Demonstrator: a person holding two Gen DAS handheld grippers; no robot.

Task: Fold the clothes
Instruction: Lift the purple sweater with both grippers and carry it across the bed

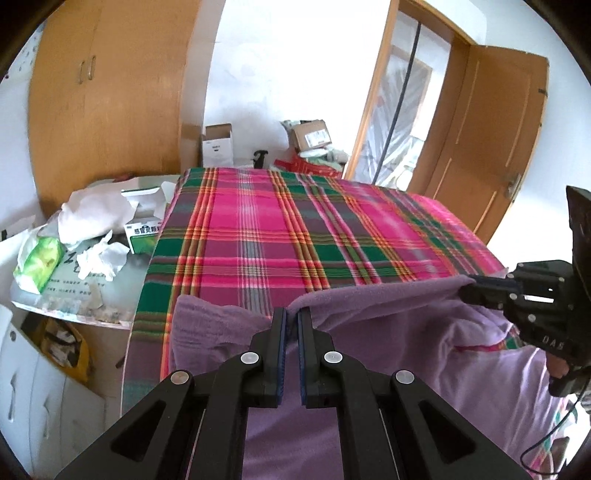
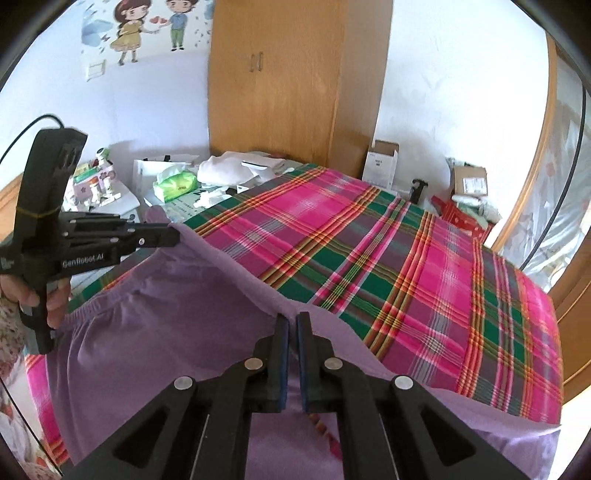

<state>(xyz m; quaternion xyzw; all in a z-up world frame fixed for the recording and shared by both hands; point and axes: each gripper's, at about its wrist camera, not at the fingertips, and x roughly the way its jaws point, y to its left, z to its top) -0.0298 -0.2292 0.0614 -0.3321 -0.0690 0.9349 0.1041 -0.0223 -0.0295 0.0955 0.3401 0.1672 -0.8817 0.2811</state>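
Bedroom setup, plaid bedspread [image 1: 280, 236] under everything. Nearest us, our left gripper [image 1: 291, 314] and right gripper [image 2: 292, 317] are both clenched on the edge of the purple garment [image 1: 461, 369], lifting it off the bed's near end. Further back: cluttered side table [image 1: 74, 295], then wooden wardrobe [image 2: 295, 81].

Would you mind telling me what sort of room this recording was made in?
Most likely a home bedroom: a bed with a plaid sheet, a wooden wardrobe against the wall, and a cartoon couple sticker above a cluttered side table.
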